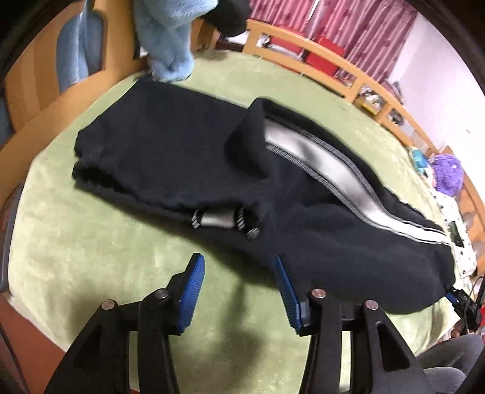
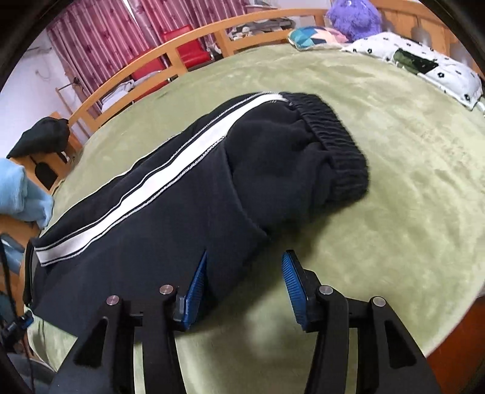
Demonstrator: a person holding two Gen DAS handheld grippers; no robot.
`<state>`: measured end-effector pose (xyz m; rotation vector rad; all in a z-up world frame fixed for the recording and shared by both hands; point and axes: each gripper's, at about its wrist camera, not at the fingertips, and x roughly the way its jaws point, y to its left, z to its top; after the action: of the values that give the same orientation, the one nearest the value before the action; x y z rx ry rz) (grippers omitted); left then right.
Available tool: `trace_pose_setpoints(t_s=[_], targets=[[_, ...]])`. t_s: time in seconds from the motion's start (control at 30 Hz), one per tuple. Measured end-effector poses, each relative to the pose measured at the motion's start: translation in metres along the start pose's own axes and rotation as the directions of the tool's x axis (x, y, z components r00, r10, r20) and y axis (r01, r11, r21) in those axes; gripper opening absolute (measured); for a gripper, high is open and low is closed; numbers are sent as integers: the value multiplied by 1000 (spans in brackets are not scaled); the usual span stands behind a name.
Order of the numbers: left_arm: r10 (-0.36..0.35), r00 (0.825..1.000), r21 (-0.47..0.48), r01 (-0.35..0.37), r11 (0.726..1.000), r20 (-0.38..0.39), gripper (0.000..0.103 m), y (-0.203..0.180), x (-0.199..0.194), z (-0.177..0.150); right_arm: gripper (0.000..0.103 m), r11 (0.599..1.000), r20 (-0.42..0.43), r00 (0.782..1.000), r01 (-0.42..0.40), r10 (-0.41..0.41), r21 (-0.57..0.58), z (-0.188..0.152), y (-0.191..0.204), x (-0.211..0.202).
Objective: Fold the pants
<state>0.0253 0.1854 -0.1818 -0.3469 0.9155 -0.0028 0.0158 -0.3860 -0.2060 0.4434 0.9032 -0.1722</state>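
Left wrist view: black track pants (image 1: 188, 157) with a white side stripe (image 1: 306, 157) are lying across the green blanket (image 1: 91, 242) on the bed, partly folded, one cuff end flipped up and over near the stripe. A drawstring toggle (image 1: 224, 219) is poking out at the near edge of the fabric. The left gripper (image 1: 239, 291) is hovering low over the blanket just beside the pants edge, fingers spread wide, holding nothing; its right blue pad (image 1: 288, 294) is sitting right at the hem of the dark fabric, contact hard to tell. A light blue fleece garment (image 1: 166, 36) is hanging over the far wooden bed rail (image 1: 333, 69); red curtains (image 1: 348, 27) are showing behind. Frame is slightly motion-blurred. Right wrist view: the same pants (image 2: 182, 212) are running diagonally, the ribbed elastic waistband (image 2: 330, 142) lying at the far right end, white stripe (image 2: 169, 175) running along the upper side. The right gripper (image 2: 244, 291) is spread open and empty, its left pad (image 2: 195, 291) touching or just over the near edge of the pants, its right pad (image 2: 295, 291) over bare blanket (image 2: 394, 181). A purple plush toy (image 2: 354, 18) and a flower-print pillow (image 2: 424, 63) are sitting at the far side of the bed.
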Motion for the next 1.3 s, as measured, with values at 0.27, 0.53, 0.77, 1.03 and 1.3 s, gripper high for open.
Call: trace_pose_setpoints(t_s=[0.27,0.53,0.77,1.03,1.3], targets=[[120,990,35,-123,992,74,44,-11,29,33,50,999,60,997,37,-38,22,0,5,-24],[153,944,45,-174,984,291,14,7,1,115,50,996,67,995,71,-74,58,1,13,-25],[214,910,-85,-197,977,354,14,51,16,191,50,994,85,991,101,-105,51,14,27,-17],[253,942,-164,-220,962,222,34,87,84,221,50,986,72,984,162,-164,31,16,37,-3],[209,957,-17,-210,977,203,76,51,60,183,52,985,79,983,166,-169,44,18,45,-8]])
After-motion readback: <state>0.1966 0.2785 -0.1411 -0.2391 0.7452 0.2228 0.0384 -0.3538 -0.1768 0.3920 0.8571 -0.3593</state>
